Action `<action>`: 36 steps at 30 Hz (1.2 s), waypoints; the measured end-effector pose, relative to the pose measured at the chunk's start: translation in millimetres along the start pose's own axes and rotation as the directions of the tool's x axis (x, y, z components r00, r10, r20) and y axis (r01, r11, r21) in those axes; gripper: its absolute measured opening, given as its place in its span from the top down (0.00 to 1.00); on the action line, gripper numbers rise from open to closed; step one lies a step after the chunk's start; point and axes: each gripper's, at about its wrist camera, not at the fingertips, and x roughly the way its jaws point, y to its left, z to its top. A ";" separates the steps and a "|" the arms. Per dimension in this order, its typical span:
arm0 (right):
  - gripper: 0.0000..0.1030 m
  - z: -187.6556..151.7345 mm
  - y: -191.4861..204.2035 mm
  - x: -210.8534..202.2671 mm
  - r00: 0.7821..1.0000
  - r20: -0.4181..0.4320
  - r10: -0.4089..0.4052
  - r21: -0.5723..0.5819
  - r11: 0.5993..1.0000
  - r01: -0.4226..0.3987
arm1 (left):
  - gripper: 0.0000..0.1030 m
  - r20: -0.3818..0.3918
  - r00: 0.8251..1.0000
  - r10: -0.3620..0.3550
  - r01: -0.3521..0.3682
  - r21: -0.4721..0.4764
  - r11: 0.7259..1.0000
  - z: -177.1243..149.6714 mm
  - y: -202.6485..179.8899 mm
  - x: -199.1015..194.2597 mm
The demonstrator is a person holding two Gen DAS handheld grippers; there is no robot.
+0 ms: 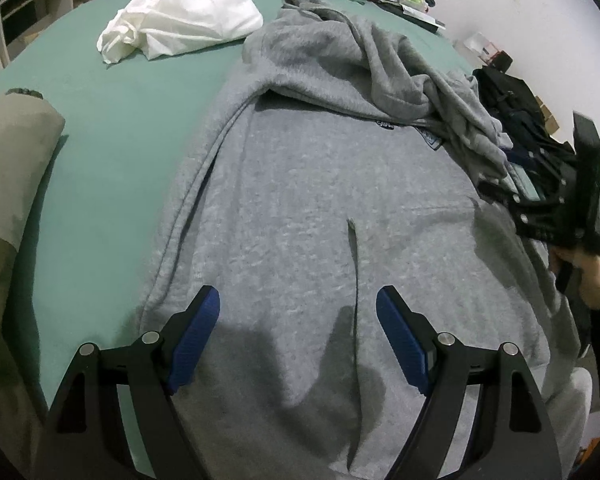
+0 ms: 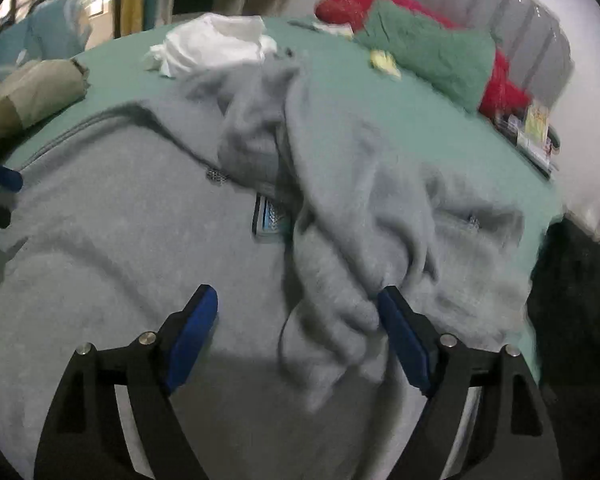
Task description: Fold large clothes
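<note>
The scene was a bedroom, with a bed covered in a green fitted sheet (image 1: 112, 128) filling both views and a pale wall behind it. In the left wrist view the left gripper (image 1: 298, 300) sat at the bottom centre, its blue-padded jaws spread wide and holding nothing, poised just above the large grey fleece sweatshirt (image 1: 300, 184) that lay mostly flat down the middle of the frame. In the right wrist view the right gripper (image 2: 298, 300) was likewise spread and empty, its right pad touching or just beside a bunched grey sleeve (image 2: 340, 280) heaped across the garment's centre right; this view was blurred, so I could not tell whether there was contact.

Outward from the sweatshirt, a crumpled white cloth (image 1: 180, 16) lay at the upper left of the left view, a tan folded garment (image 1: 16, 152) at the left edge, and a dark bag (image 1: 512, 120) at the right edge of the bed. A green pillow (image 2: 432, 52) and a red blanket (image 2: 360, 0) sat at the upper right of the right view.

The main risk, as I judged it, was the twisted sleeve: pinching several layers at once would drag the body out of flat and set in a crooked fold. A shallow pinch on thick fleece might also slip. The garment's right side lay close to the mattress edge, so a pull that way could slide it onto the bag.
</note>
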 end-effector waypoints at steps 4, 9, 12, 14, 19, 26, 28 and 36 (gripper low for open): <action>0.20 -5.0 -20.0 -24.2 0.999 0.046 -0.016 0.145 0.989 0.010 | 0.18 0.057 0.998 0.022 -0.023 0.019 1.000 -2.1 1.2 -8.6; 0.20 -60.4 -37.8 -76.5 0.997 0.001 -0.071 0.288 0.955 0.068 | 0.18 0.181 0.980 0.082 -0.081 -0.012 0.997 -25.7 10.4 -40.1; 0.20 -97.0 -53.3 -111.4 0.994 -0.045 -0.098 0.344 0.933 0.107 | 0.18 0.188 0.979 0.081 -0.073 -0.052 0.996 -44.1 18.3 -48.4; 0.20 -122.8 -74.1 -127.7 0.994 -0.060 -0.090 0.398 0.911 0.107 | 0.18 0.177 0.979 0.099 -0.085 -0.081 0.993 -63.8 26.3 -51.5; 0.20 -188.9 -77.6 -169.7 0.997 -0.060 -0.038 0.511 0.857 0.063 | 0.18 0.163 0.977 0.140 -0.117 -0.138 0.983 -108.4 40.4 -64.2; 0.20 -268.1 -63.6 -173.8 0.993 0.024 0.117 0.718 0.689 -0.099 | 0.18 0.095 0.987 0.129 -0.112 -0.169 0.979 -144.7 39.9 -68.6; 0.24 -280.2 -55.8 -176.6 0.992 0.068 0.107 0.741 0.661 -0.122 | 0.18 0.082 0.988 0.133 -0.117 -0.182 0.976 -147.9 39.4 -66.7; 0.86 -284.8 -29.7 -178.5 0.979 0.124 0.159 0.730 0.654 -0.199 | 0.44 0.097 0.985 0.140 -0.128 -0.116 0.985 -154.5 23.3 -60.3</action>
